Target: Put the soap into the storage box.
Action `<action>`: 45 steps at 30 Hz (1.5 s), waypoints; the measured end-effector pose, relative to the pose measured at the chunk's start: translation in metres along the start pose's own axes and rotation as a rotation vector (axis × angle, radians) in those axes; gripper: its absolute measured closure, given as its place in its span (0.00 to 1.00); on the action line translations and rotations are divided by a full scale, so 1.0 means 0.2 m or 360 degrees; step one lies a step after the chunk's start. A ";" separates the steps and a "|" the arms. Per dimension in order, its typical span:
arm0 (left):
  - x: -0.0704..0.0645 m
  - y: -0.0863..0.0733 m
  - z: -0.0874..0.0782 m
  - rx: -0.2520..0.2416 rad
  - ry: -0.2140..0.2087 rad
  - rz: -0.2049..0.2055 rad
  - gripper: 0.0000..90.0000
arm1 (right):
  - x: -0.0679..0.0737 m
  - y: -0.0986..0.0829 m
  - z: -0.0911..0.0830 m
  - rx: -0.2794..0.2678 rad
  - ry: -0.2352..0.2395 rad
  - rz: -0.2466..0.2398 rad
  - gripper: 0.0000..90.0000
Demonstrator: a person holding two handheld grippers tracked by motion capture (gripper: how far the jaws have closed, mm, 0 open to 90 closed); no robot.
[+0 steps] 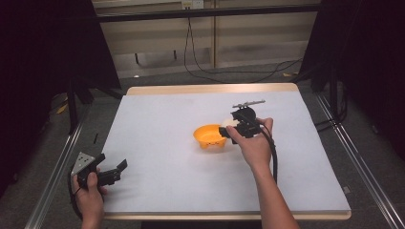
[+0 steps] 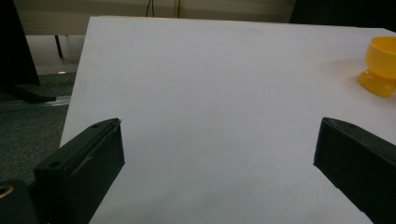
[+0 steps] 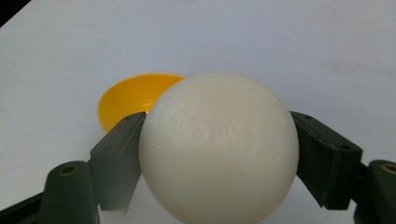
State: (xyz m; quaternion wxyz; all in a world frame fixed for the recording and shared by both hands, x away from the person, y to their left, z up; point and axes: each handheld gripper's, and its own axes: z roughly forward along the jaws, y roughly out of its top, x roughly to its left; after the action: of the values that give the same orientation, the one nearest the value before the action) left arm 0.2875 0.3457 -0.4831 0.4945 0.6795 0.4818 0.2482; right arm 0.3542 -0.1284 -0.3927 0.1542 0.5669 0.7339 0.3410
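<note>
The right tongs (image 3: 219,154) are clamped on a white ball (image 3: 218,147), one black jaw pressed to each side of it. In the right gripper view the ball sits between the jaws with a yellow bowl (image 3: 133,100) showing behind and to its left, on the white bench (image 3: 280,42). In the high view the right tongs (image 1: 228,128) are held in the person's right hand (image 1: 255,143), and the ball (image 1: 229,122) shows as a pale patch just at the bowl's (image 1: 209,136) right rim. Whether the ball touches the rim cannot be told. A black cable (image 1: 274,157) trails from the tongs back along the forearm.

The left tongs (image 2: 219,154) stand wide apart with nothing between them, just bare bench (image 2: 210,93). In the high view they (image 1: 119,168) are held in the left hand (image 1: 90,191) at the bench's near left corner, well apart from the bowl and pointing toward it. The left gripper view catches the bowl (image 2: 380,65) at its far right edge, upright on a short foot.
</note>
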 end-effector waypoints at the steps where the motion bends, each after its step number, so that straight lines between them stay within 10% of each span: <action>1: 0.00 0.00 0.00 0.0002 0.0000 0.0001 0.02 | 0.01 0.01 0.01 -0.0003 0.0004 -0.0005 0.26; 45: -0.01 0.00 0.01 0.0017 -0.0008 0.0016 0.02 | 0.17 0.05 0.21 0.0088 0.0044 -0.0076 0.26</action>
State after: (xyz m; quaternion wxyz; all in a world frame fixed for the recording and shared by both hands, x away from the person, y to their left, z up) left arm 0.2880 0.3441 -0.4831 0.4907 0.6852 0.4786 0.2464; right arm 0.3770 -0.0805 -0.4107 0.1364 0.5486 0.7583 0.3247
